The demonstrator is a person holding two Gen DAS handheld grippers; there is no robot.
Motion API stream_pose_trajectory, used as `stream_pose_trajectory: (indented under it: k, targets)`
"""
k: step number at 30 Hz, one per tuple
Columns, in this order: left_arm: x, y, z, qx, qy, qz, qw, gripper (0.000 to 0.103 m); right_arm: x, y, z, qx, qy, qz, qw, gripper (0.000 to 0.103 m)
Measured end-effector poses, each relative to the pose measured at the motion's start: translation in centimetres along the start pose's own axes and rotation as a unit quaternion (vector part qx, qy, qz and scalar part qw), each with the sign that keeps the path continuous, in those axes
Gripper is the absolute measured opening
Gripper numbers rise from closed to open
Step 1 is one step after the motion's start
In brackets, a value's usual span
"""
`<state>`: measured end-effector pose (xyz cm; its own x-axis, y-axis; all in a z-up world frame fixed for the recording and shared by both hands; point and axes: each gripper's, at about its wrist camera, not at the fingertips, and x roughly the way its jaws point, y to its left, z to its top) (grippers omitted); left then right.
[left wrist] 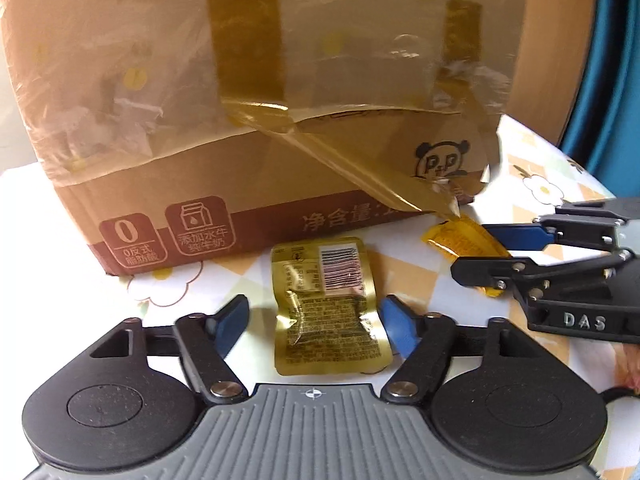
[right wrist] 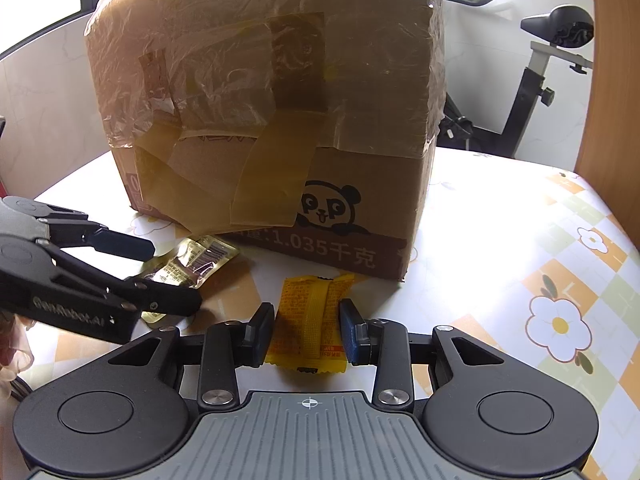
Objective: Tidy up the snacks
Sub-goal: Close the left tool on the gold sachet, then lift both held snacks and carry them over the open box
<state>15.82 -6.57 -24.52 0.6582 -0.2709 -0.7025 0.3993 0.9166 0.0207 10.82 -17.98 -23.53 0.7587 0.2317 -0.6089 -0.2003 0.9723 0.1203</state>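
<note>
We see a taped cardboard box (right wrist: 272, 120) standing on a table (right wrist: 500, 240) under a flower-print cloth. The box carries a panda logo with "P P" eyes; its dark lower band reads "1.035千克" in the right wrist view, and "净含量", "0反式脂肪酸" and "添加水牛纯牛奶" in the left wrist view. Brown and clear tape hang loose over its front.

Two snack packets lie on the cloth just in front of the box. The gold packet (left wrist: 326, 306) lies back side up, its barcode and fine print too small for us to read. The left gripper (left wrist: 316, 322) straddles it, blue pads either side and not pressing; we note a gap at the left pad, so it is released. Its side reads "GenRobot.AI" in the right wrist view.

The orange packet (right wrist: 310, 320) lies seam up, small print unreadable. The right gripper (right wrist: 308, 332) has both pads against its edges, grasping it. "DAS" shows on that gripper's body in the left wrist view.
</note>
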Motion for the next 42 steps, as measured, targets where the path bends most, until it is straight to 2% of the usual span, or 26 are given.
stream_pose_trajectory:
  k: [1, 7, 20, 31, 35, 42]
  targets:
    - [-0.2, -0.1, -0.2, -0.002, -0.005, 0.005, 1.0, 0.058, 0.0, 0.0, 0.0, 0.0, 0.0, 0.0, 1.0, 0.033]
    - [-1.3, 0.3, -0.9, -0.032, -0.022, 0.019, 0.9991, 0.05, 0.0, 0.0, 0.0, 0.0, 0.0, 0.0, 1.0, 0.033]
    - [-5.8, 2.8, -1.6, -0.1, -0.075, 0.04, 0.9914, 0.05, 0.0, -0.1, 0.0, 0.0, -0.001, 0.0, 1.0, 0.033]
    - [-7.3, 3.1, -1.9, -0.111, -0.09, 0.038, 0.989, 0.051, 0.0, 0.1, 0.1, -0.007, 0.004, -0.002, 1.0, 0.033]
    - [-8.0, 3.4, -2.0, -0.114, -0.097, 0.038, 0.988, 0.051, -0.2, 0.6, 0.6, -0.014, 0.013, 0.011, 1.0, 0.032]
    - [-9.9, 3.7, -2.0, -0.12, -0.114, 0.038, 0.9854, 0.051, -2.2, 2.7, 1.6, -0.053, -0.007, 0.029, 0.998, 0.032]
